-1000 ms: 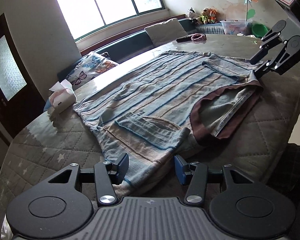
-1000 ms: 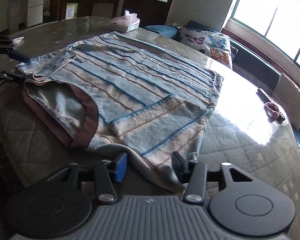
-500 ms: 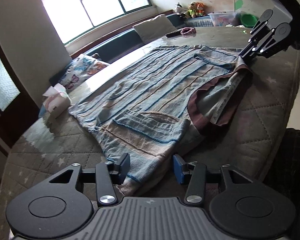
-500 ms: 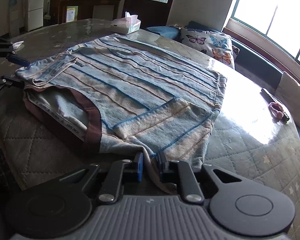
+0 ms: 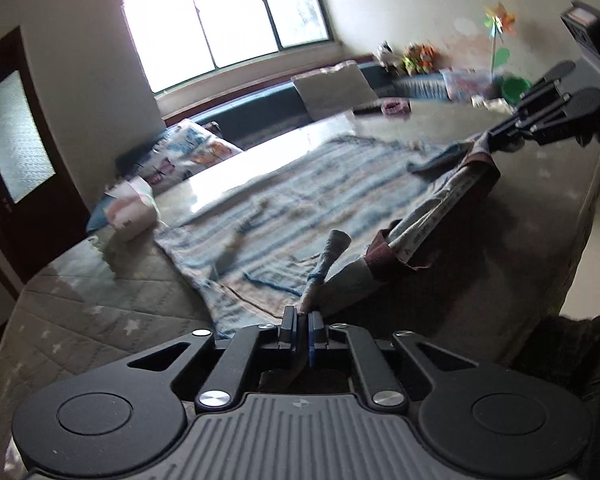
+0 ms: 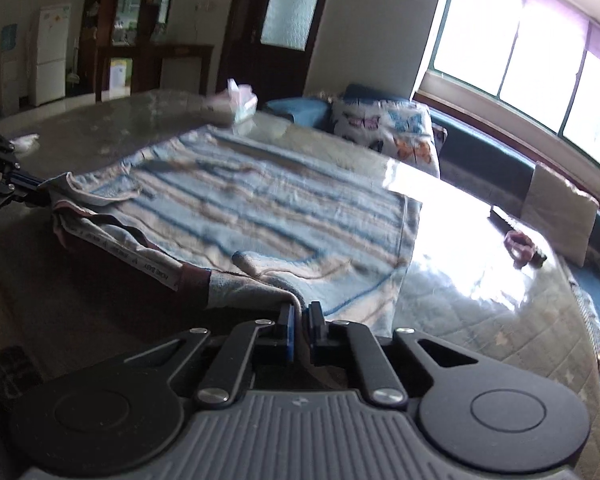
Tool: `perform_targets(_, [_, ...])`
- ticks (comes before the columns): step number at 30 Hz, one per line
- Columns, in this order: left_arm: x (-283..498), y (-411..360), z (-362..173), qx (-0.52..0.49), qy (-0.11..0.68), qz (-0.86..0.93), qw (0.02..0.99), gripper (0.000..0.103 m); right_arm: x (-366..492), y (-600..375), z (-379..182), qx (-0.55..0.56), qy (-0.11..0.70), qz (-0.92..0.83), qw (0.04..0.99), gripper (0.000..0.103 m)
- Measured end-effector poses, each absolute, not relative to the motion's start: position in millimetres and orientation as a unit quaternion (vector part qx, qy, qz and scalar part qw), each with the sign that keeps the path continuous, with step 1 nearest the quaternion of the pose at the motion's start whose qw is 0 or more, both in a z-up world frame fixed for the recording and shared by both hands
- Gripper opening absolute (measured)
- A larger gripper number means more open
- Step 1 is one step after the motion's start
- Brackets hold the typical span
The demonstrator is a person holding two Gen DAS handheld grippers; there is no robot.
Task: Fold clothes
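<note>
From my left wrist view, my left gripper (image 5: 300,326) is pinched tight on a thin bunch of the striped garment (image 5: 300,200), at its near corner beside the brown neckband (image 5: 452,208). The rest of the garment lies spread on the quilted surface (image 5: 100,312), reaching away toward the tissue box (image 5: 130,214). Across the neckband I see my right gripper (image 5: 496,138), its fingers clamped on the garment's other shoulder corner. My worry here is how little cloth I hold: it is a narrow twist, and if I pull hard against the garment's weight and its drag on the quilt, it could slide out. The picture is blurred, so I cannot tell how deep the cloth sits.

From my right wrist view, my right gripper (image 6: 300,320) is closed on a fold of the striped garment (image 6: 280,208) just beside the neckband (image 6: 140,256), which hangs slack between my two grips. My left gripper (image 6: 32,190) holds the far shoulder. If one hand rises faster than the other, I judge the fold line would skew and the loose sleeve (image 6: 260,264) near the neckband could bunch under. The far hem may also drag toward the tissue box (image 6: 242,104).
</note>
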State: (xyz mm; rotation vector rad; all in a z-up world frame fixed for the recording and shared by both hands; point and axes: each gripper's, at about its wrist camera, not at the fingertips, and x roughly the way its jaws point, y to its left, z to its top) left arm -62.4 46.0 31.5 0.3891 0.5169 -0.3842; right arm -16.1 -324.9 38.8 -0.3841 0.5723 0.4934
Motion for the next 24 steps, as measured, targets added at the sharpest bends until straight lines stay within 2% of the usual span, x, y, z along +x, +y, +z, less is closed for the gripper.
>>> perform_targets(6, [-107, 59, 84, 0.178, 0.193, -0.156, 0.952, 0.005, -62, -335, 78, -0.182, 0.235, 0.258, 0.919, 0.005])
perform_targets(10, [-99, 62, 101, 0.172, 0.167, -0.141, 0.961, 0.005, -86, -336, 110, -0.182, 0.191, 0.267, 0.927, 0.005])
perform_targets(15, [-58, 61, 101, 0.165, 0.164, -0.129, 0.964, 0.005, -54, -329, 122, -0.181, 0.176, 0.263, 0.931, 0.005])
perform_targets(24, [44, 63, 83, 0.155, 0.211, -0.122, 0.957, 0.005, 47, -303, 110, -0.182, 0.208, 0.249, 0.928, 0.005])
